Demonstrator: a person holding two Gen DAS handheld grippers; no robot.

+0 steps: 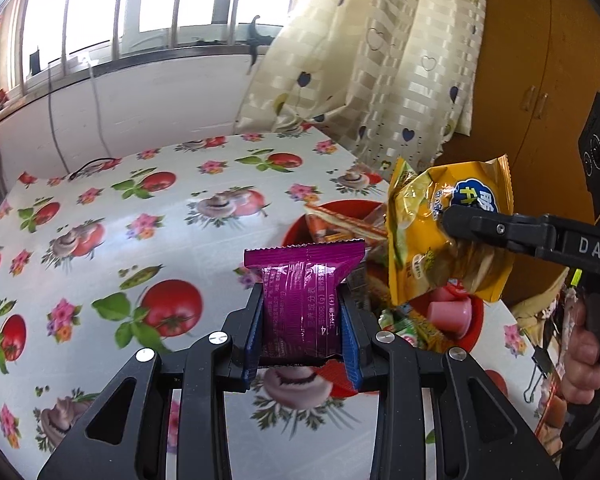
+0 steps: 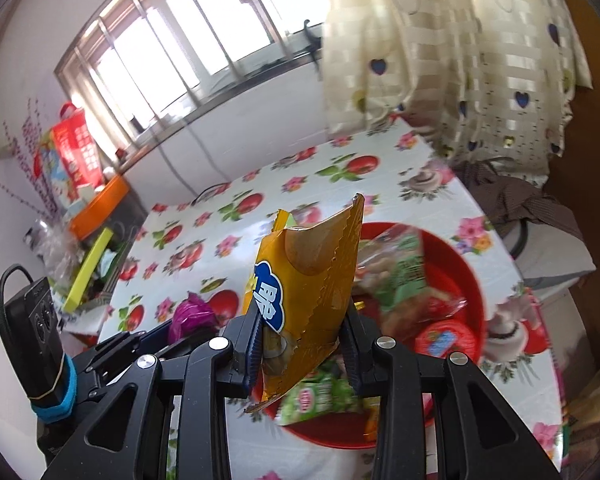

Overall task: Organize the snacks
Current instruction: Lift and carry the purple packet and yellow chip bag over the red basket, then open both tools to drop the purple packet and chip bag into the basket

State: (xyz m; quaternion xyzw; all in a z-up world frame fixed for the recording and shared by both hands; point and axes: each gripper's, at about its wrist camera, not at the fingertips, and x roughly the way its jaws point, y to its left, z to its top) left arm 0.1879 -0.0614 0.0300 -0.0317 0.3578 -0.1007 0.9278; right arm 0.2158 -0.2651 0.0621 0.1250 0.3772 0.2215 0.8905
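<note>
In the left wrist view, a purple snack packet (image 1: 300, 300) is clamped between the blue pads of the left gripper (image 1: 302, 320), its crimped top edge upright and its printed back turned toward the camera; it is held clear of the tabletop (image 1: 100, 240), which is covered by an oilcloth printed with tomatoes, mushrooms and flowers. Just beyond it and to the right, a red bowl (image 1: 296, 232) filled with mixed wrapped snacks is seen near the right edge of the tabletop, with pink jelly cups (image 1: 448, 312) lying in its near part. Over the bowl, a yellow snack bag (image 1: 420, 248) is pinched by the black finger of the right gripper (image 1: 460, 226), and a person's hand (image 1: 588, 360) is wrapped around that gripper's handle at the right edge of the frame. A cream curtain (image 1: 380, 60) with heart prints hangs past the far right corner. In the right wrist view, the yellow snack bag (image 2: 308, 292) is gripped upright between the pads of the right gripper (image 2: 304, 344), held above the near left rim of the red bowl (image 2: 456, 256). In the bowl, green packets (image 2: 324, 396) and a round red-lidded cup (image 2: 446, 338) are seen. To the left, the purple snack packet (image 2: 192, 316) is partly visible in the left gripper (image 2: 164, 332).
</note>
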